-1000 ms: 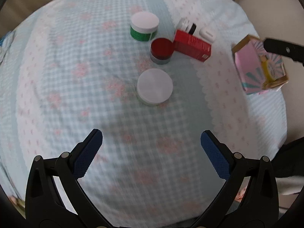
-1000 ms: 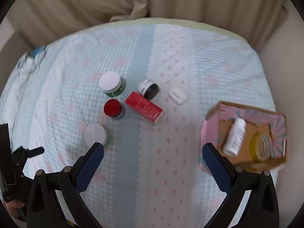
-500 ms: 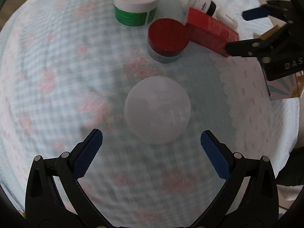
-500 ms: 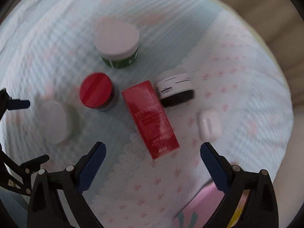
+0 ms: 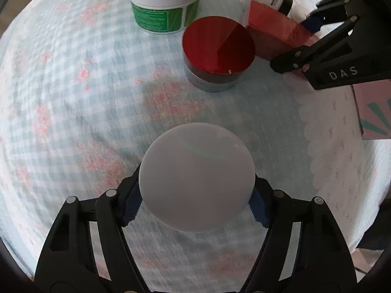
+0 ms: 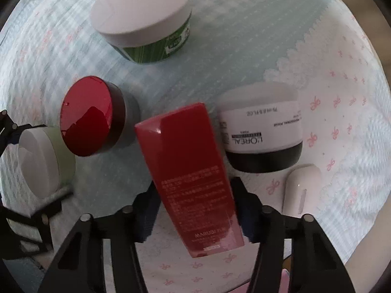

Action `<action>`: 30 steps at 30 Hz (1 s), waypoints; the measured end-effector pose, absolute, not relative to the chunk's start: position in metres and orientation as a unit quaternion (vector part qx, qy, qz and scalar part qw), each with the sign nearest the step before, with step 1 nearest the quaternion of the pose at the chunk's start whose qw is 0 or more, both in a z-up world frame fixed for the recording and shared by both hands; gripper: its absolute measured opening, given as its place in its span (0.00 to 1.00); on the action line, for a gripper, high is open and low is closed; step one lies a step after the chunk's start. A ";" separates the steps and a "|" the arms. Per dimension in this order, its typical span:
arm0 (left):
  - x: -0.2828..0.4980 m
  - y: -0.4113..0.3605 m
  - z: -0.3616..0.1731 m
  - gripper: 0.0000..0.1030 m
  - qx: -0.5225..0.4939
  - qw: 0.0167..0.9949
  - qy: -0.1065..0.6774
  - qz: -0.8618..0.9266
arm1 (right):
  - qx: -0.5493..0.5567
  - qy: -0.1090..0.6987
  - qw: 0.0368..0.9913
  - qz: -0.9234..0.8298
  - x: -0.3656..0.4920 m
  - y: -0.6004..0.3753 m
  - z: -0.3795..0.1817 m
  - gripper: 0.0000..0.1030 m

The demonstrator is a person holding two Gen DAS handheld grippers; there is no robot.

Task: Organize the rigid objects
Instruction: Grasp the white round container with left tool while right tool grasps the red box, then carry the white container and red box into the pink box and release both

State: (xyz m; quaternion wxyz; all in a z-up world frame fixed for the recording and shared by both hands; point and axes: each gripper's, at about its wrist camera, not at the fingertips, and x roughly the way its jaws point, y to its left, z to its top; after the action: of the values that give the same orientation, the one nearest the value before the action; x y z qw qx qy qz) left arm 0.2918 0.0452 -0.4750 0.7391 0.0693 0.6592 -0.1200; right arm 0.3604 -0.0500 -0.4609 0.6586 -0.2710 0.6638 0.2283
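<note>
My left gripper (image 5: 195, 207) is shut on a round jar with a white lid (image 5: 196, 178), which rests on the checked cloth; it also shows in the right wrist view (image 6: 39, 163). My right gripper (image 6: 195, 217) is shut on a red carton (image 6: 190, 168) lying on the cloth; the carton also shows in the left wrist view (image 5: 276, 34), where the right gripper's black body (image 5: 342, 56) covers its end. A red-lidded jar (image 5: 218, 46) sits between the two held things.
A green-labelled jar with a white lid (image 5: 166, 5) stands at the back. A white and black L'Oreal jar (image 6: 262, 131) and a white earbud case (image 6: 300, 188) lie right of the carton. A pink box's corner (image 5: 374, 112) lies at the right.
Both grippers have moved in and down over the table. The left jaws have shut on the white-lidded jar. The right jaws have shut on the red carton.
</note>
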 end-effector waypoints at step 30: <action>0.248 0.118 -0.346 0.68 0.016 0.799 0.592 -0.103 | -0.021 0.648 0.748 0.139 0.269 -0.120 -0.331 0.43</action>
State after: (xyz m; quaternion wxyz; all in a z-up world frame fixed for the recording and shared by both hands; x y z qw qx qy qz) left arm 0.2480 0.1183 -0.3456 0.7990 0.0159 0.5923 -0.1026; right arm 0.2687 -0.1197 -0.3310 0.7483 -0.0214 0.6483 0.1391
